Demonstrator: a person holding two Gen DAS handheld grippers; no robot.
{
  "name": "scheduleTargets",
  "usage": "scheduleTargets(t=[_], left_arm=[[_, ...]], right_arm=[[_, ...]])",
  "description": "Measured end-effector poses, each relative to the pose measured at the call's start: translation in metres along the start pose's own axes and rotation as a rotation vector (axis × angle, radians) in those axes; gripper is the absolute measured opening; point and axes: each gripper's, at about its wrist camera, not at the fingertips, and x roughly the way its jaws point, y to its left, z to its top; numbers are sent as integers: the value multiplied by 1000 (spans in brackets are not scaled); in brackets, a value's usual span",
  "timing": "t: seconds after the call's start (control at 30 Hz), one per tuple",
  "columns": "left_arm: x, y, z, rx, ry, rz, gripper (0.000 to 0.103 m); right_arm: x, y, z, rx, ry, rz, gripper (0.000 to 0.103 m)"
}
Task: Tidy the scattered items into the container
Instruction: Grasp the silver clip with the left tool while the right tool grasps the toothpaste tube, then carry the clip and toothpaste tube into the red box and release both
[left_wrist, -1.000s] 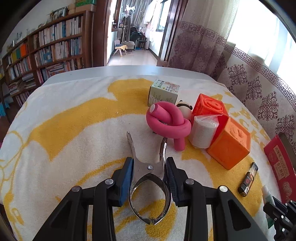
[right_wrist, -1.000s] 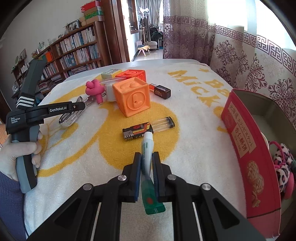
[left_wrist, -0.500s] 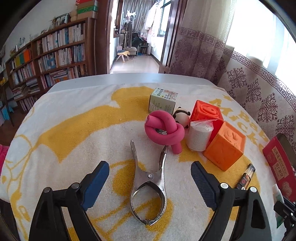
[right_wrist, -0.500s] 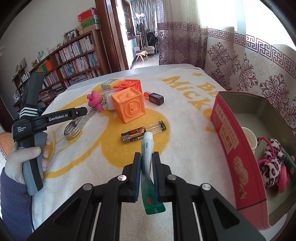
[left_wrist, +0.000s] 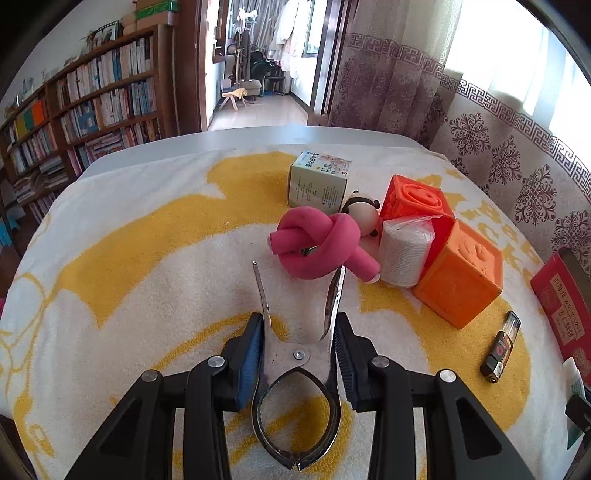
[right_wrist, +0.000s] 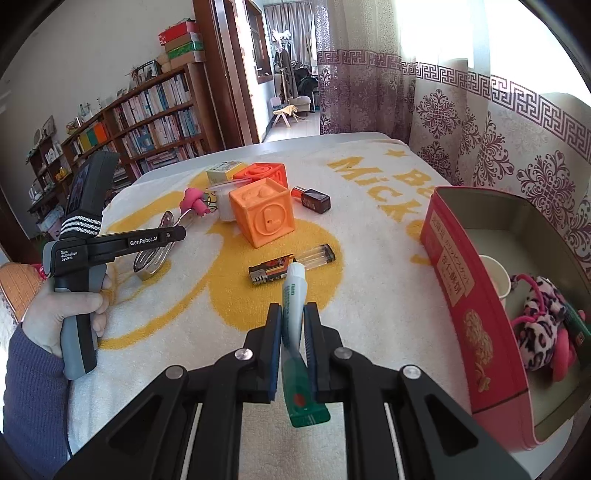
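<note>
My left gripper (left_wrist: 297, 349) is shut on a large metal clip (left_wrist: 295, 373) that lies on the yellow-and-white towel (left_wrist: 129, 258); the clip also shows in the right wrist view (right_wrist: 153, 254). My right gripper (right_wrist: 292, 334) is shut on a white and green tube (right_wrist: 293, 314) and holds it above the towel, left of the red tin box (right_wrist: 465, 314). The box holds a paper cup (right_wrist: 495, 277) and a leopard-print plush toy (right_wrist: 543, 325).
On the towel lie a knotted pink foam roller (left_wrist: 321, 247), a bandage roll (left_wrist: 404, 251), two orange cubes (left_wrist: 458, 273), a panda toy (left_wrist: 364, 214), a small carton (left_wrist: 319, 181), a lighter (right_wrist: 291, 264) and a dark bottle (right_wrist: 312, 199). Curtains hang at the right.
My left gripper was shut on the clip, opened wide half a second ago, and has closed on the clip again. My right gripper rose with the tube, bringing the red box into fuller view.
</note>
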Motion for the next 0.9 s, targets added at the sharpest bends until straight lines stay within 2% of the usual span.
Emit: scheduleTargets(t=[0.17, 0.33, 0.67, 0.9], left_arm=[[-45, -8, 5, 7, -136, -44, 39], [-60, -18, 7, 15, -186, -82, 39], [-80, -59, 7, 77, -227, -164, 39], [-85, -109, 3, 139, -210, -240, 39]], right_arm=[[-13, -5, 3, 5, -33, -14, 13], [-25, -16, 5, 30, -62, -38, 13], [-47, -53, 5, 88, -98, -108, 13], [-79, -104, 4, 172, -158, -188, 13]])
